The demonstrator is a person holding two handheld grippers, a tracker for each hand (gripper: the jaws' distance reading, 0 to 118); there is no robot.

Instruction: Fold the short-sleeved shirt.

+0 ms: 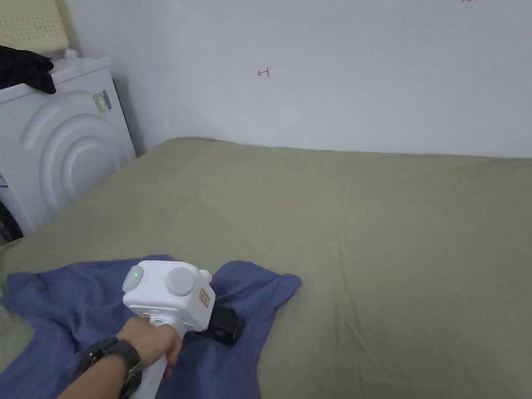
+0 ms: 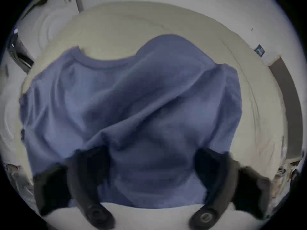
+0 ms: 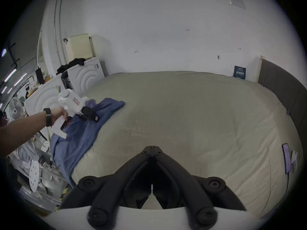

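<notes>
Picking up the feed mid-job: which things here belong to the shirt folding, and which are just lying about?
Job:
- blue shirt, crumpled at the bed's near left edge
- left claw, open over the shirt
- right claw, shut, empty, above bare bed
- bed, the work surface

Lying about:
- washing machine with dark cloth on top
- phone at the bed's right edge
- fan

Olive-sheeted bed [image 1: 363,234] against a white wall [image 1: 337,67], white appliance [image 1: 57,150] at its left corner.
</notes>
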